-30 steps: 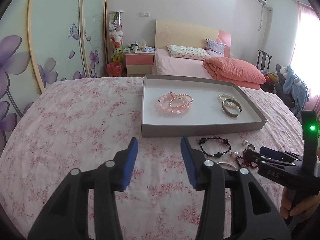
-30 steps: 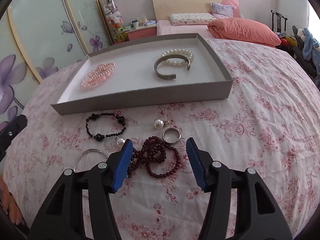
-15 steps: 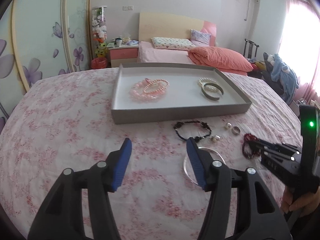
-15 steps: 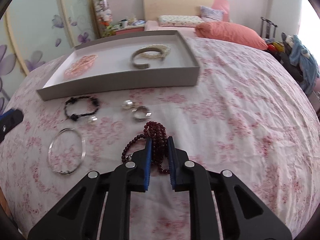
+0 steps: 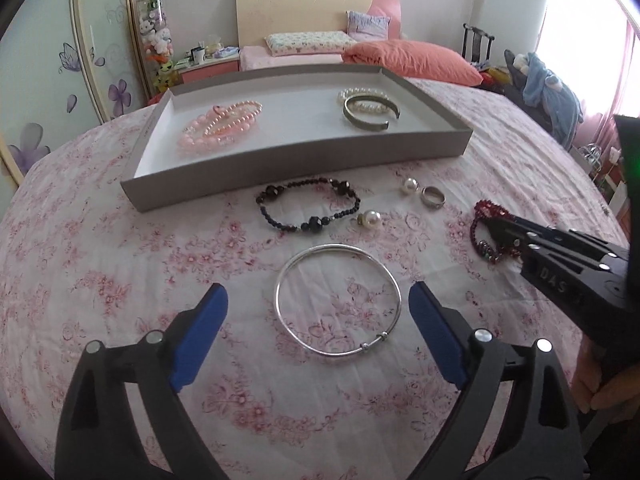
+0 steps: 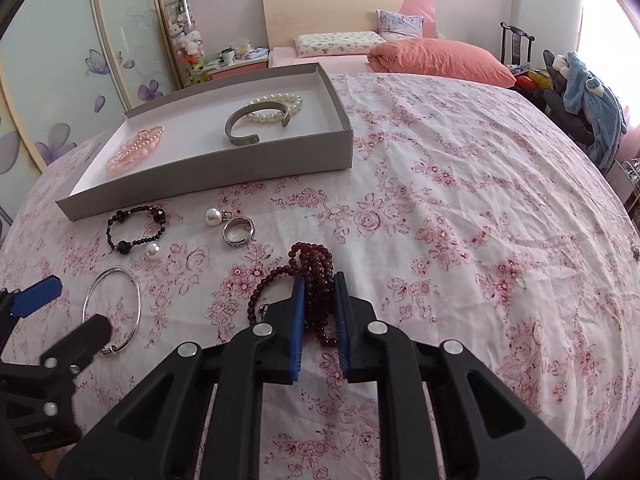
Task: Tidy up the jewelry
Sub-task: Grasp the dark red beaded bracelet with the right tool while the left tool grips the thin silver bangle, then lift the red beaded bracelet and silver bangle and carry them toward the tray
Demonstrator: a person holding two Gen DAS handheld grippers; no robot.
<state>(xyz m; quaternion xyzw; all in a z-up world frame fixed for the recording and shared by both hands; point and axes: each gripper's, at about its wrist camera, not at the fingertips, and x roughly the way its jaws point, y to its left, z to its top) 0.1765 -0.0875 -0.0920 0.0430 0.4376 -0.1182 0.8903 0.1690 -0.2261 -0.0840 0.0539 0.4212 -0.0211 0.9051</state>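
Note:
My right gripper (image 6: 319, 286) is shut on a dark red bead bracelet (image 6: 312, 268) on the floral bedspread; it also shows in the left wrist view (image 5: 486, 226). My left gripper (image 5: 318, 304) is open, its fingers on either side of a thin silver bangle (image 5: 338, 298) that lies flat. A black bead bracelet (image 5: 308, 208), two pearl earrings (image 5: 370, 220) and a silver ring (image 5: 433, 197) lie in front of the grey tray (image 5: 304, 164). The tray holds pink bead bracelets (image 5: 220, 128), a pearl bracelet (image 5: 362, 94) and a metal cuff (image 5: 370, 118).
The bedspread (image 6: 460, 208) stretches wide to the right of the tray. A second bed with an orange pillow (image 5: 412, 60) stands behind, with a nightstand (image 5: 208, 68) and a wardrobe with flower decals (image 5: 60, 60) at the left.
My right gripper closed on the red bead bracelet. My left gripper moved right and forward to the silver bangle and opened wider around it.

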